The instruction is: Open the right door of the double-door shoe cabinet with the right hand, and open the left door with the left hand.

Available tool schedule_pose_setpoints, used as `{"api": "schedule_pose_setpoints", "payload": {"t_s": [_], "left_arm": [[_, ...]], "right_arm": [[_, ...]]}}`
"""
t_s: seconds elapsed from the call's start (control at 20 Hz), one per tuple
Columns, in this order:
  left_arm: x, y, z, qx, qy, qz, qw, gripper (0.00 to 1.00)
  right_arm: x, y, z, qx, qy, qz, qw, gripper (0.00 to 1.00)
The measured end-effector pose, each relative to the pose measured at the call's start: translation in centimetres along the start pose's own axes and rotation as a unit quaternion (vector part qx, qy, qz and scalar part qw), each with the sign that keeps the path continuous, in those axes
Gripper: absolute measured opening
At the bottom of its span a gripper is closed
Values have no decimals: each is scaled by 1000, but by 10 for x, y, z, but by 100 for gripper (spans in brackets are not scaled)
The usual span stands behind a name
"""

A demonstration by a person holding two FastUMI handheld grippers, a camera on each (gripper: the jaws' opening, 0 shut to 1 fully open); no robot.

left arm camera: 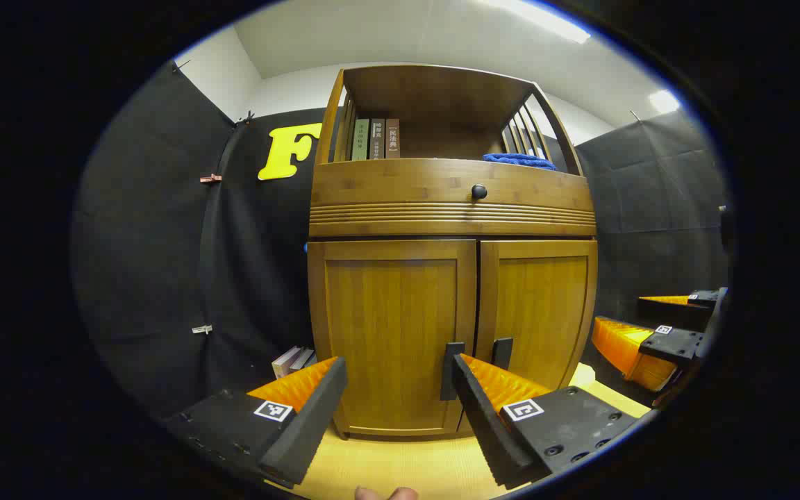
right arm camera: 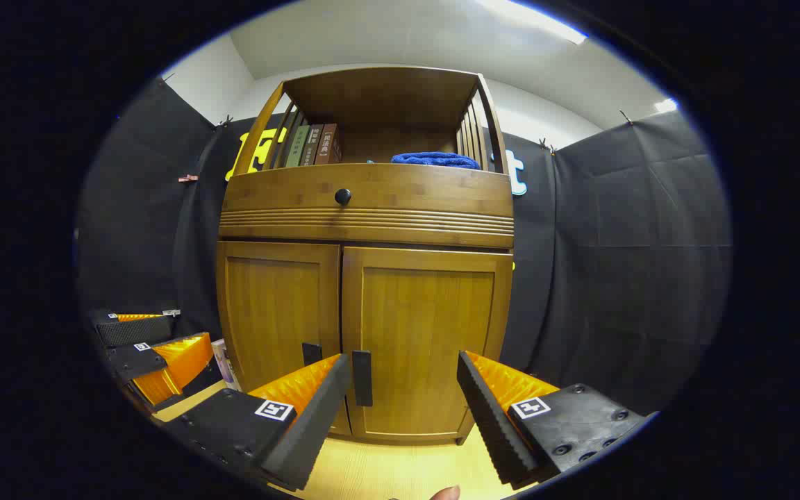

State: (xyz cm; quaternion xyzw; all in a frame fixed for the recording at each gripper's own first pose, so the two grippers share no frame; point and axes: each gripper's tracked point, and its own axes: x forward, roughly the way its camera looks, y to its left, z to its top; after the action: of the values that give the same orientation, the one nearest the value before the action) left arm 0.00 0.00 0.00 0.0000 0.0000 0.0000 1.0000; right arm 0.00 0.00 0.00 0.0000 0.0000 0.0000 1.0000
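Note:
The wooden shoe cabinet stands in front of me with both doors closed. In the left gripper view, the left door (left arm camera: 393, 319) and its dark handle (left arm camera: 450, 371) are just ahead of my left gripper (left arm camera: 398, 371), which is open and holds nothing. Its right finger (left arm camera: 483, 403) overlaps the handle's lower part. The right door (left arm camera: 542, 305) has its handle (left arm camera: 502, 353) beside the seam. In the right gripper view, my right gripper (right arm camera: 403, 368) is open before the right door (right arm camera: 428, 333), its left finger (right arm camera: 317, 403) beside the handle (right arm camera: 362, 378). The left door (right arm camera: 278, 309) is closed too.
Above the doors is a drawer with a black knob (left arm camera: 479, 192), and a shelf with books (left arm camera: 376, 139) and a blue cloth (left arm camera: 519, 160). More books (left arm camera: 294, 360) lie left of the cabinet's foot. The pale wooden floor (left arm camera: 400, 465) lies below. Black cloth walls surround the cabinet.

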Motion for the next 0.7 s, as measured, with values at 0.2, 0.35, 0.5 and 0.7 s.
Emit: {"api": "schedule_pose_setpoints", "payload": {"t_s": [0.2,0.35,0.5,0.7], "left_arm": [[2,2,1,6,0,1,1000,94],[2,2,3,7,-3,1,1000,94],[3,1,5,9,-7,-1,1000,92],[5,0,7,11,-9,-5,1000,94]], "right_arm": [[-5,3,1,-2,-6,2,1000,97],[-1,2,3,3,-4,1,1000,97],[2,-4,3,7,-2,-2,1000,99],[6,-4,1,9,-1,-6,1000,99]]}}
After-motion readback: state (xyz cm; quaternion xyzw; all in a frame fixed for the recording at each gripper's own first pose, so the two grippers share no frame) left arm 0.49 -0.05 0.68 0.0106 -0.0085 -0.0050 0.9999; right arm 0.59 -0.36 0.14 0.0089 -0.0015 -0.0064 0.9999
